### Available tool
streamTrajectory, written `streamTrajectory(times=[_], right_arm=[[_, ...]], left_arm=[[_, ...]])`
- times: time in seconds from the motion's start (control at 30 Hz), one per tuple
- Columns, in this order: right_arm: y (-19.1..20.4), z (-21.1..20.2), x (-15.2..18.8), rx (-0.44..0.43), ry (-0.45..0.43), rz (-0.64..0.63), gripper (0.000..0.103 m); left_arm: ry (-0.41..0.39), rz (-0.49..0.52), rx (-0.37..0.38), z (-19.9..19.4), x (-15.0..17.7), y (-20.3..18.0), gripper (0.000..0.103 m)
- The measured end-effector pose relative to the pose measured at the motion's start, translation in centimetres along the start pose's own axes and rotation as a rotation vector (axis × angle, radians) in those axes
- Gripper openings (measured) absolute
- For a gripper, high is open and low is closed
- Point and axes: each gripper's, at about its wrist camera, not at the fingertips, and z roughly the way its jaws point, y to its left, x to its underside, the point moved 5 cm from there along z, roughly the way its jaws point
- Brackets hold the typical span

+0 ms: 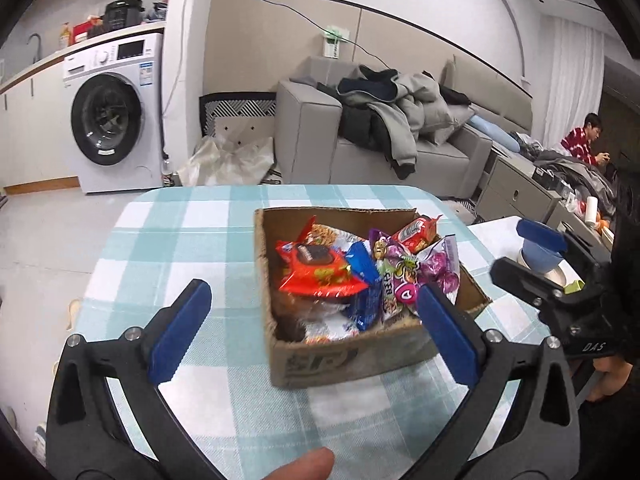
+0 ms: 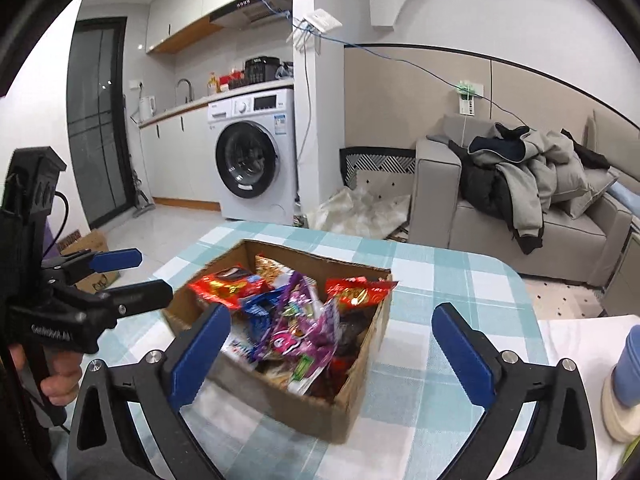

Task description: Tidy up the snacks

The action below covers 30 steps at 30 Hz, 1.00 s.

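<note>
One cardboard box (image 1: 352, 356) of snack packets (image 1: 320, 272) sits between two empty, wide-spread hand-held grippers, left (image 1: 308, 304) and right (image 2: 332, 332).

open cardboard box (image 1: 320, 356) on checked tablecloth, heaped with bright snack packets (image 1: 320, 272).

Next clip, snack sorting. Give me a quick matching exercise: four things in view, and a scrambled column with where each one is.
Things:
1. cardboard box
2. snack packets
3. pile of jackets
4. washing machine

Places:
A. under the kitchen counter
B. on the checked tablecloth
C. on the grey sofa
D. inside the box

Pairs: 1-B, 2-D, 3-C, 4-A

Both the left gripper and the right gripper stand open with nothing between their fingers.
</note>
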Motion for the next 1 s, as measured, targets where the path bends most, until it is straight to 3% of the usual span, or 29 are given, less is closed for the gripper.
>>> streamTrajectory(times=[0.17, 0.47, 0.73, 1.0], right_arm=[[0.3, -1.9, 2.2, -0.035, -0.032, 0.027, 0.103], [0.5, -2.6, 6.2, -0.067, -0.071, 0.057, 0.103], [0.6, -2.5, 7.6, -0.058, -0.105, 0.04, 0.103], [0.7, -2.5, 8.7, -0.057, -0.123, 0.023, 0.103]], left_arm=[[-0.043, 0.007, -0.038, -2.2, 1.8, 0.9, 0.102], [-0.059, 0.061, -0.048, -2.3, 6.3, 0.3, 0.102], [-0.132, 0.05, -0.072, -1.7, 7.4, 0.8, 0.102], [-0.149, 0.052, -0.119, -1.1, 8.6, 1.6, 0.102]])
